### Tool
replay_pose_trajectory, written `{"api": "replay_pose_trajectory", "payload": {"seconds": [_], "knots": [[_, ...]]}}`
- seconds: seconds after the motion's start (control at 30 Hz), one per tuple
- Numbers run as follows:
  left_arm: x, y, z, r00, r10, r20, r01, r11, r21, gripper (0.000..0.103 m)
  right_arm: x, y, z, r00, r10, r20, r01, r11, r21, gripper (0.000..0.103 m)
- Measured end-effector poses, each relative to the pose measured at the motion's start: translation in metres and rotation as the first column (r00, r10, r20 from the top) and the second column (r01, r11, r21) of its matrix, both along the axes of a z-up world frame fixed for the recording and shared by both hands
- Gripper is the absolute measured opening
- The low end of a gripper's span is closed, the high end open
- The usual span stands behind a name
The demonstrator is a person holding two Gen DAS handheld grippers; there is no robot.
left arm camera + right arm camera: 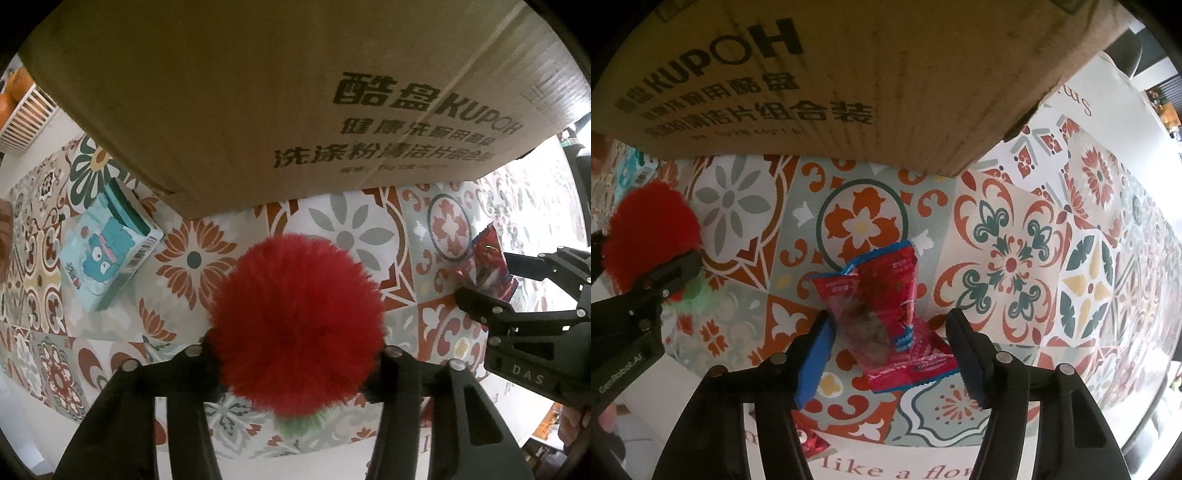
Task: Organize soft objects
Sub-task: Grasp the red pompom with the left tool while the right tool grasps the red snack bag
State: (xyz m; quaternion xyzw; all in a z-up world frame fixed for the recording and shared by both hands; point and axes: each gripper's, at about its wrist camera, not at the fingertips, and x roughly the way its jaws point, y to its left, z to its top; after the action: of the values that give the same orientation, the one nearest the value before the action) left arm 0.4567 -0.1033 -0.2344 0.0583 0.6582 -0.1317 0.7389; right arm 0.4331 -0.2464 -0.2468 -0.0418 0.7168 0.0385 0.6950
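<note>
My left gripper (295, 350) is shut on a fluffy red pom-pom (299, 317) with a green tuft underneath, held just above the patterned tablecloth in front of the cardboard box (258, 92). The pom-pom also shows in the right wrist view (650, 232), clamped by the left gripper (661, 273). My right gripper (890, 332) is open, its blue-padded fingers either side of red snack packets (886, 306) lying on the table. The right gripper also shows in the left wrist view (491, 280), by the red packets (487, 258).
A large brown KUPOH cardboard box (849, 74) fills the far side. A light blue tissue pack (107, 251) with a cartoon lies at the left. Another red packet (812, 443) lies near the table's front edge. A white slatted crate (26, 114) sits far left.
</note>
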Motion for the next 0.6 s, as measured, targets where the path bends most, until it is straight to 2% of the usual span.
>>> {"api": "replay_pose_trajectory", "payload": {"seconds": [0.17,0.23,0.6], "knots": [[-0.010,0.002,-0.002,1.000,-0.001,0.004,0.001,1.000,-0.020,0.037,-0.001,-0.002,-0.001,1.000,-0.009,0.014,0.009,1.000,0.025,0.045],[-0.015,0.003,0.000,1.000,-0.002,0.011,0.002,1.000,-0.025,0.036,-0.002,-0.002,0.002,1.000,-0.014,0.019,0.014,1.000,0.028,0.042],[-0.045,0.009,0.017,0.998,-0.011,0.056,0.015,0.998,-0.065,0.035,-0.013,-0.004,0.013,0.998,-0.049,0.050,0.046,0.997,0.062,0.036]]}}
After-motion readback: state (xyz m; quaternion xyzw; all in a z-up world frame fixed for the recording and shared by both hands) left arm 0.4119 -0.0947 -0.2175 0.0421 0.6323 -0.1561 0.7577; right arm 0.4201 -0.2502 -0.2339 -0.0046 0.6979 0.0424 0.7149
